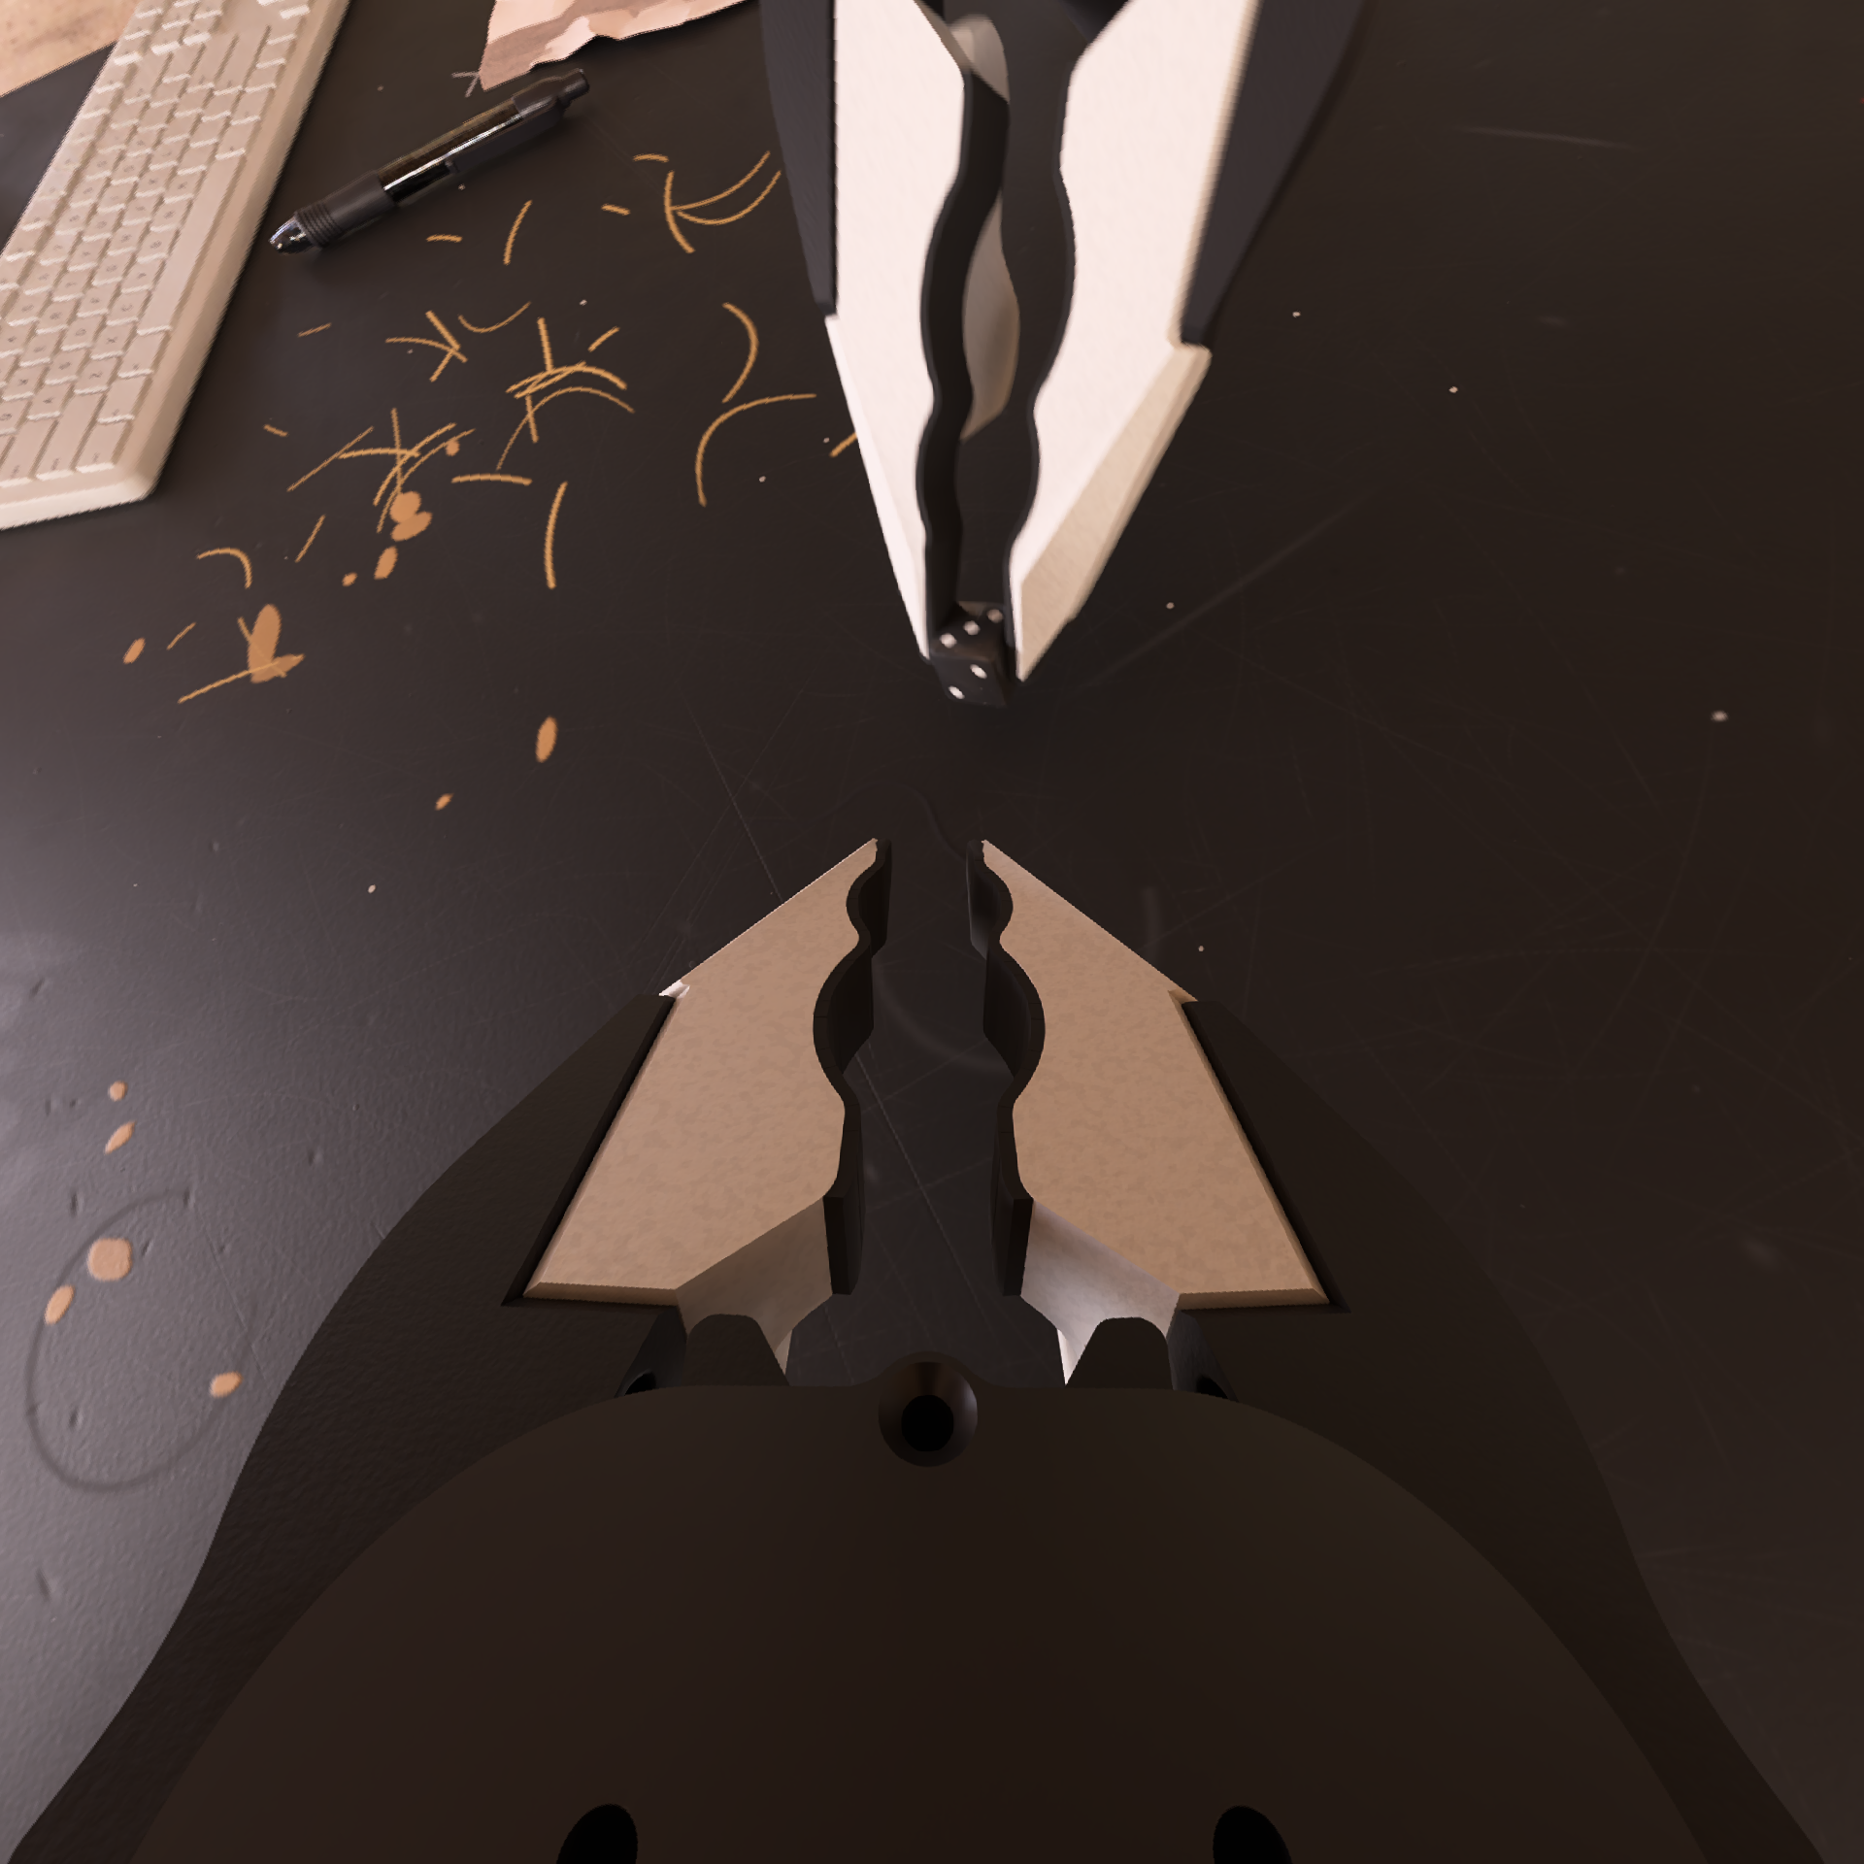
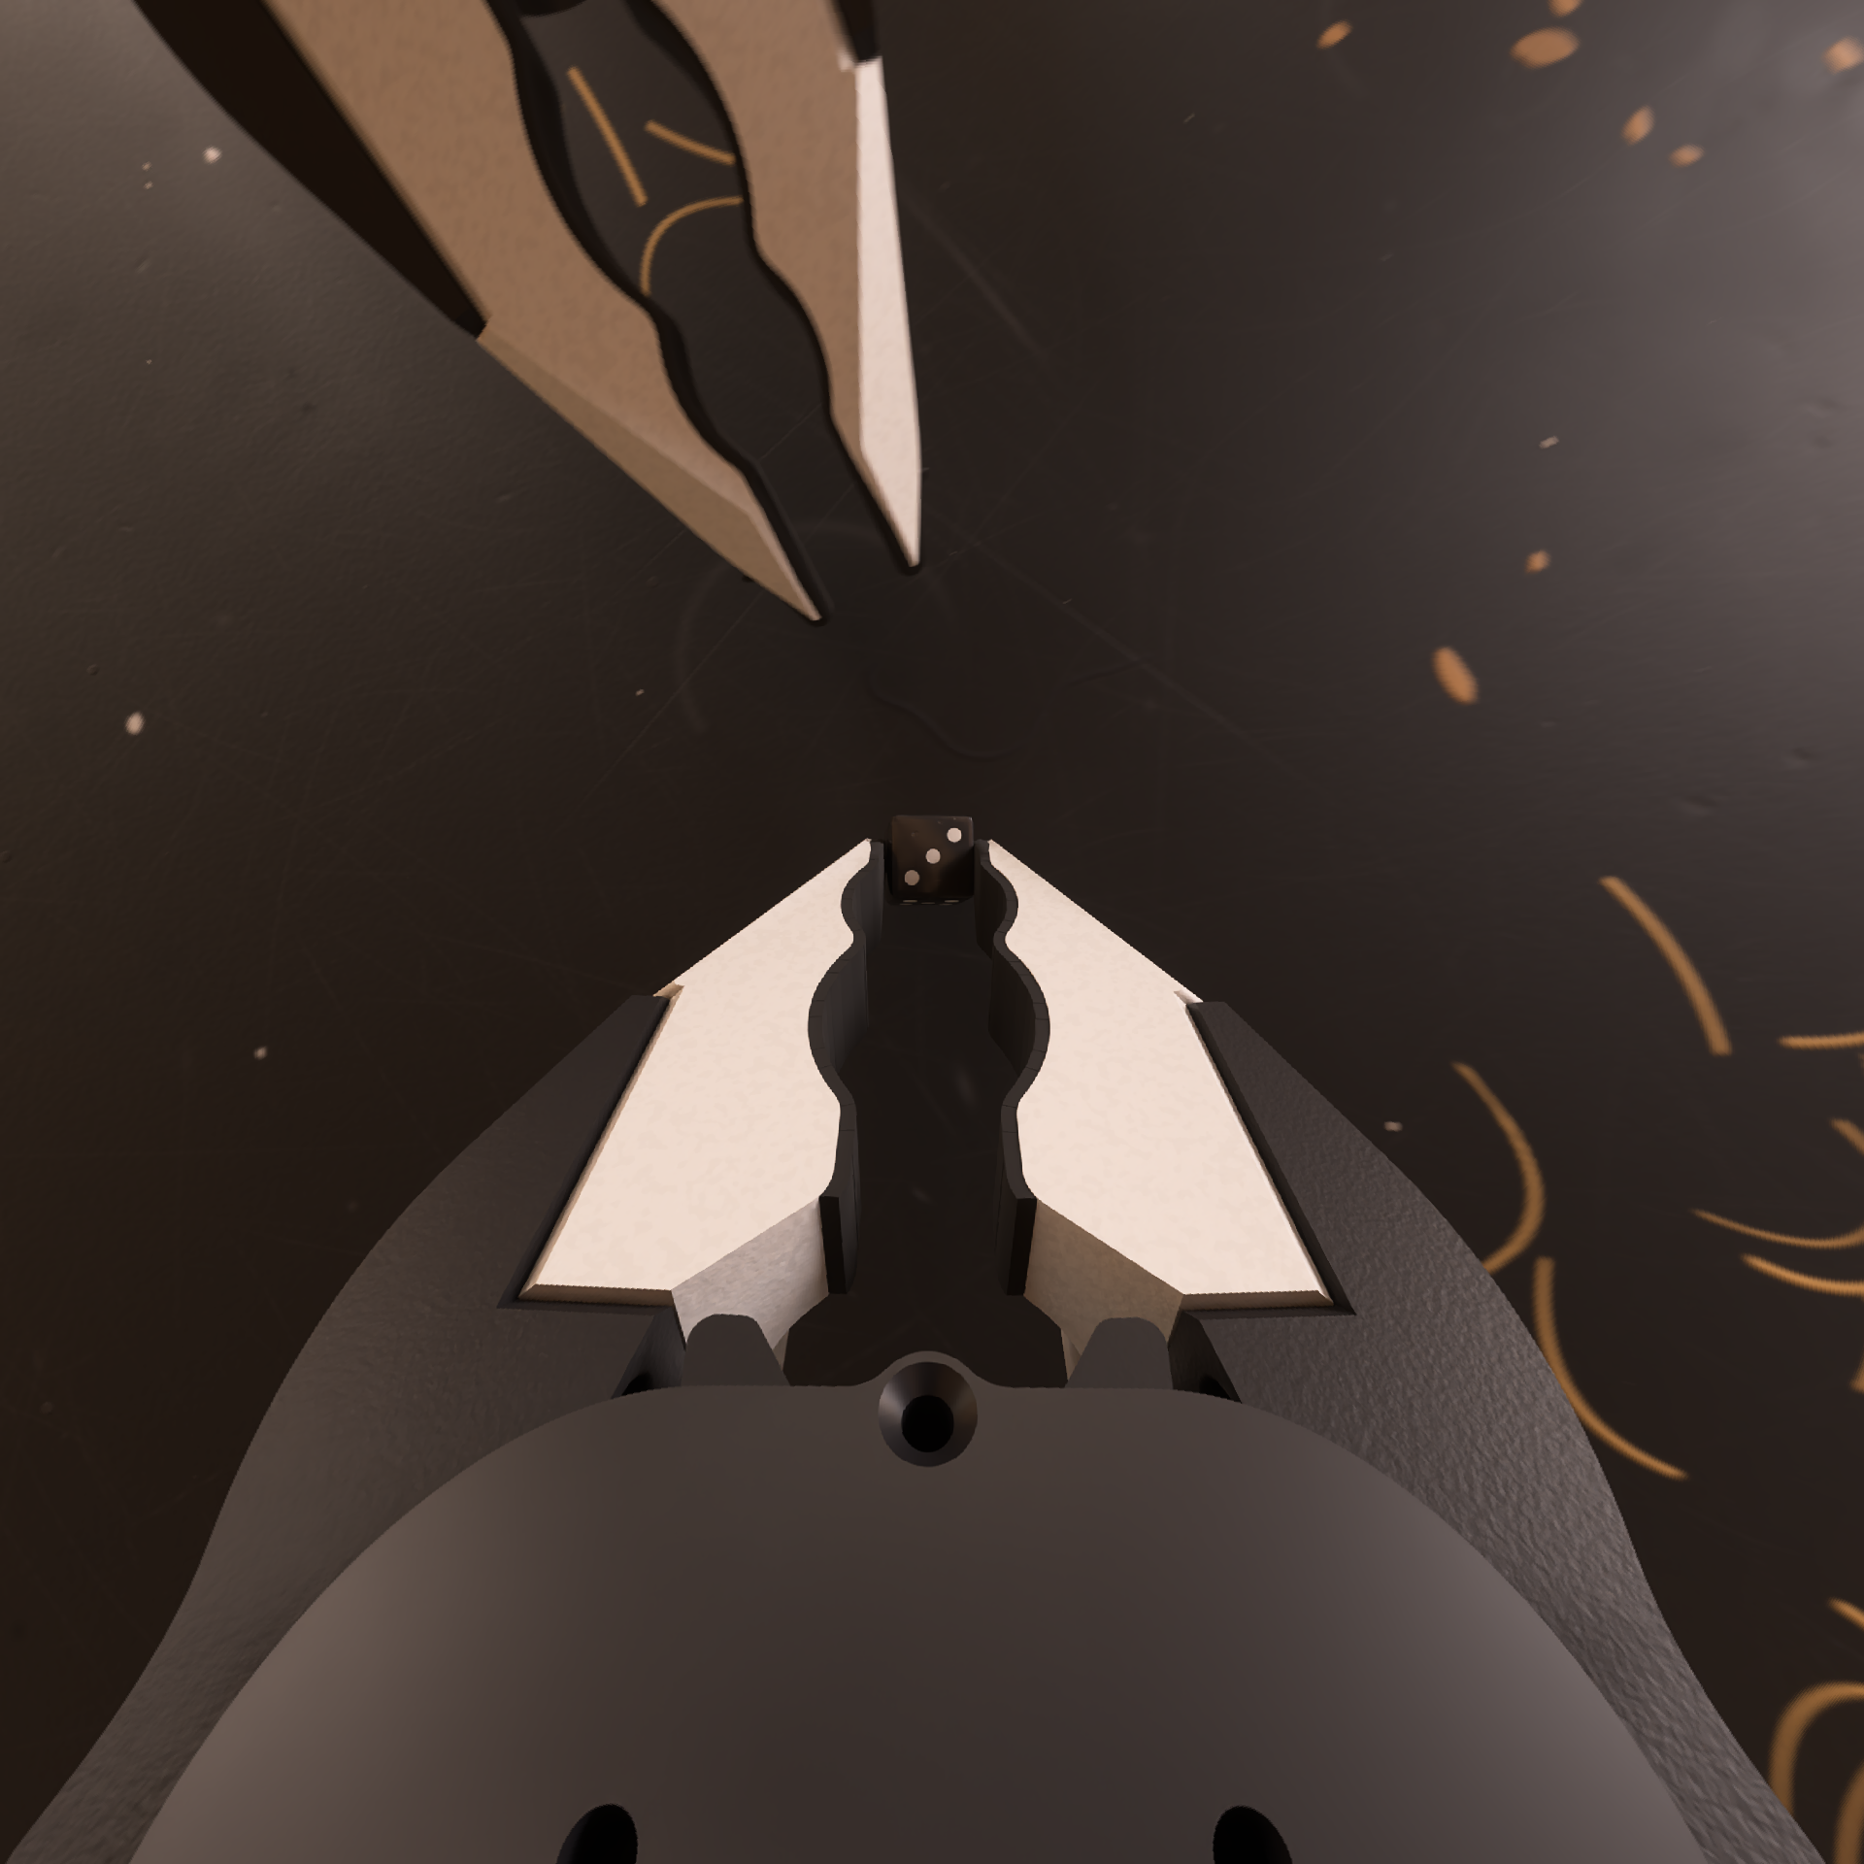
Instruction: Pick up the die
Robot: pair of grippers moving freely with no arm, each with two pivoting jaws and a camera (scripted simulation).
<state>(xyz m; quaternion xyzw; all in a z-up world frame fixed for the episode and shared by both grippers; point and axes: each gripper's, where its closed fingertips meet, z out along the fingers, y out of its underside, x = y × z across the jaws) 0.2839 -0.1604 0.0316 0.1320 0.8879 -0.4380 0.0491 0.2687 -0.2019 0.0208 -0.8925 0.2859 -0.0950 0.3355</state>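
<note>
A: Black with white pips, that's the die (image 2: pixel 931 859), pinched right at the tips of the right gripper (image 2: pixel 930 857), one pad on each side face.

B: So the jaws are nearly closed, only the die's width between them?

A: Exactly, closed onto it. In the left wrist view the die (image 1: pixel 970 651) sits at the very end of those fingers, close to the dark table (image 1: pixel 1513 908). Whether it's lifted clear or touching, I can't tell.

B: And the left gripper (image 1: pixel 928 857)?

A: Empty, a narrow gap between its tips, pointing straight at the die from the near side. The two tools face each other tip to tip, well short of touching.

B: Then the right one has the job.

A: I'd say so. The die lies dead ahead on its finger axis, so the move looks like a straight lift.

B: Anything else?

A: Far left: orange scribbles (image 1: pixel 545 393), a pen (image 1: pixel 434 161), a white keyboard (image 1: pixel 121 262). All well away.
</note>
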